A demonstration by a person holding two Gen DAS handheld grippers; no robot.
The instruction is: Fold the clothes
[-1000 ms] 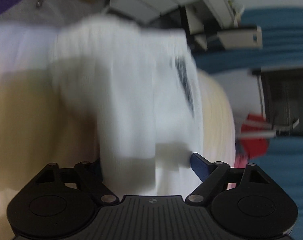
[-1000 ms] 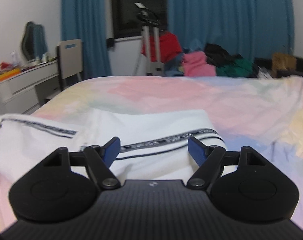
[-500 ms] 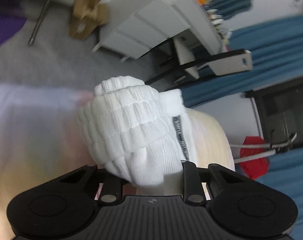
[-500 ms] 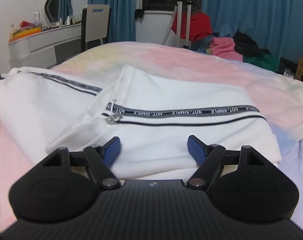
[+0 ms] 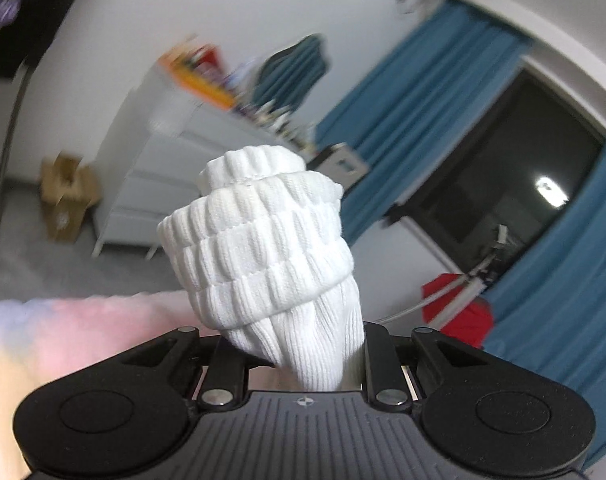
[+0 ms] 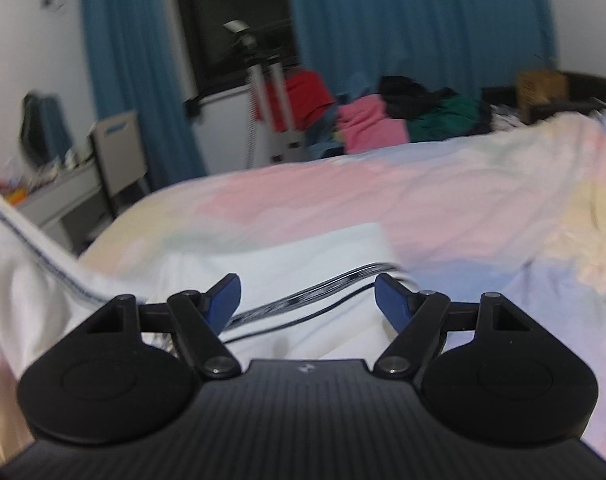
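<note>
My left gripper (image 5: 303, 356) is shut on the ribbed white waistband (image 5: 263, 248) of a white garment, bunched up between the fingers and lifted above the bed. In the right wrist view the same white garment (image 6: 303, 276) with a black striped side band lies on the pastel bedsheet (image 6: 443, 208); its left part (image 6: 27, 280) rises up out of the frame. My right gripper (image 6: 306, 300) is open and empty, just above the lying part of the garment.
A white dresser (image 5: 163, 168) and a cardboard box (image 5: 65, 200) stand left of the bed. Blue curtains (image 6: 403, 20), a dark window, a tripod (image 6: 263, 92) and a pile of coloured clothes (image 6: 383, 120) lie beyond the bed's far edge.
My left gripper closed on the white waistband and lifted it, tilting upward toward the wall. My right gripper stayed open and shifted over the garment; the garment's left part is now pulled up.
</note>
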